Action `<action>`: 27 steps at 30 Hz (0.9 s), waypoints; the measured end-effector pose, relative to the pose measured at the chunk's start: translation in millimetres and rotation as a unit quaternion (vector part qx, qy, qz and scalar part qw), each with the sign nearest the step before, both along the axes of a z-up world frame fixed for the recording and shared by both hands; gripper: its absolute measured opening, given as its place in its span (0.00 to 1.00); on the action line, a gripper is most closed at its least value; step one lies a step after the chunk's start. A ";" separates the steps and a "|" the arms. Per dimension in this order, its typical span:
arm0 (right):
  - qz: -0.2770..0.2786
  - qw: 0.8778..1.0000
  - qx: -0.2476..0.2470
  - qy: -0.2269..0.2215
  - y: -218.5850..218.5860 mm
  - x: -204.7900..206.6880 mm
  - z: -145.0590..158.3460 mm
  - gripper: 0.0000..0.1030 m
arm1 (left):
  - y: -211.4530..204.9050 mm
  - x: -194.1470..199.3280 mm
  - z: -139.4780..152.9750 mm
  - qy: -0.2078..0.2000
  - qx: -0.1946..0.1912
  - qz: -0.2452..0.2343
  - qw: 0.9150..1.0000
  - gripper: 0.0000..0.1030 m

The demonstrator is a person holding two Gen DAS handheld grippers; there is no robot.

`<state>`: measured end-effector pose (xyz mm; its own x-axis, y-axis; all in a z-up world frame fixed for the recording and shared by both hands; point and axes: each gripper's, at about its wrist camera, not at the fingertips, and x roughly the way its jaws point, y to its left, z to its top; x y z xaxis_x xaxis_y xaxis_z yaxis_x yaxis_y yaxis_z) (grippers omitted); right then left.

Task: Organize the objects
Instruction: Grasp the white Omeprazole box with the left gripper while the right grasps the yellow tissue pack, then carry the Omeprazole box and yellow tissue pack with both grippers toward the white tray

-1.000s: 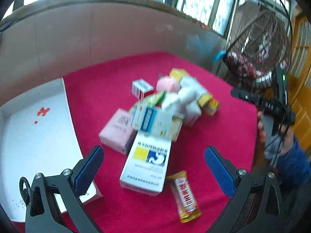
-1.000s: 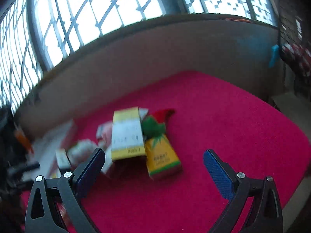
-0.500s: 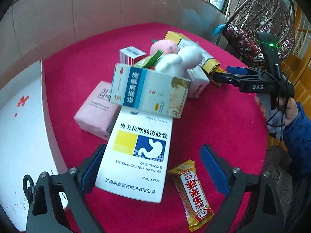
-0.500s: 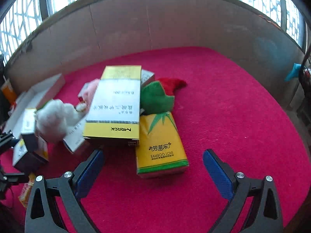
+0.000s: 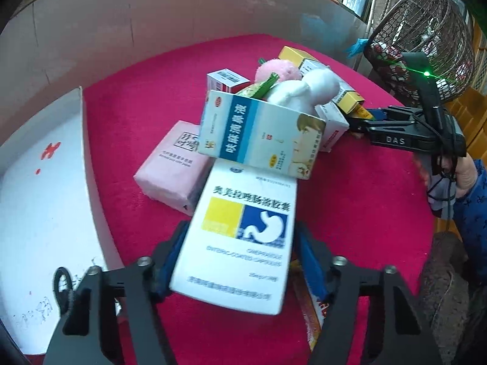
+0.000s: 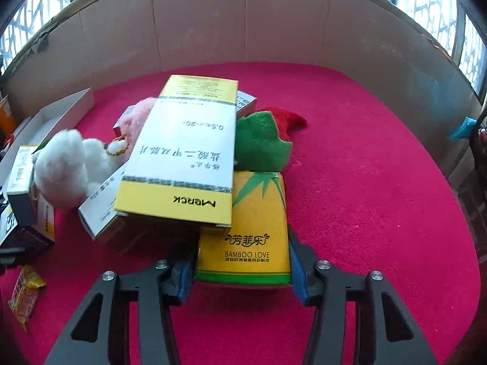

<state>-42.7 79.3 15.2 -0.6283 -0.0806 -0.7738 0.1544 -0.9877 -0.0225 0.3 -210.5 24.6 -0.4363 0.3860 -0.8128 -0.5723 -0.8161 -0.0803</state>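
Closing around the white cardboard medicine box with a yellow-and-blue stomach logo (image 5: 243,237) at lower centre of the left wrist view, the left gripper (image 5: 234,261) straddles its near end, long axis running away up-frame; the open white cardboard tray (image 5: 39,188) at left looks empty. In the right wrist view, the right gripper (image 6: 240,261) closes on the yellow-and-green bamboo tissue pack (image 6: 252,231) at lower centre, pads at its sides, its far end under the yellow-and-white Merck carton (image 6: 185,158).

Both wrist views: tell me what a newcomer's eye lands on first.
The heap of boxes and soft toys in the middle of the red cloth. In the left view, the left gripper is closing around a white medicine box with a yellow and blue stomach logo. In the right view, the right gripper is closing on a yellow tissue pack under a yellow-edged box.
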 end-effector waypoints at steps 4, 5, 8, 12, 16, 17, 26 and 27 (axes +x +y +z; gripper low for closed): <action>-0.018 1.000 -0.014 0.003 6.8 7.7 4.2 0.51 | 1.7 6.2 1.3 0.005 0.002 0.000 1.000 0.51; -0.027 0.999 -0.019 0.003 10.3 9.8 5.2 0.51 | 3.4 8.4 1.9 0.012 -0.002 0.002 1.000 0.51; -0.058 0.998 -0.036 0.010 21.1 19.5 9.8 0.51 | 4.4 13.5 6.5 0.025 -0.001 0.013 1.000 0.51; -0.101 0.993 -0.055 0.039 36.5 36.3 24.5 0.51 | 2.5 22.3 20.8 0.060 0.010 0.038 0.997 0.51; -0.120 0.987 -0.081 0.068 43.5 54.5 43.0 0.51 | 4.6 33.7 36.2 0.106 0.012 0.059 0.993 0.51; -0.119 0.986 -0.086 0.076 41.2 57.5 47.8 0.51 | 4.4 36.3 40.9 0.113 0.014 0.063 0.991 0.51; -0.084 0.983 -0.104 0.123 9.7 75.1 87.1 0.51 | 2.1 49.9 67.3 0.162 0.027 0.102 0.981 0.51; -0.077 0.984 -0.104 0.126 5.7 77.0 90.4 0.51 | 0.0 51.9 69.6 0.166 0.029 0.109 0.980 0.51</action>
<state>34.3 85.0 105.5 -0.8149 -0.1089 -0.5693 0.0171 -0.9863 0.1641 52.2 -210.5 94.2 -0.7502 0.2951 -0.5918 -0.3872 -0.9215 0.0314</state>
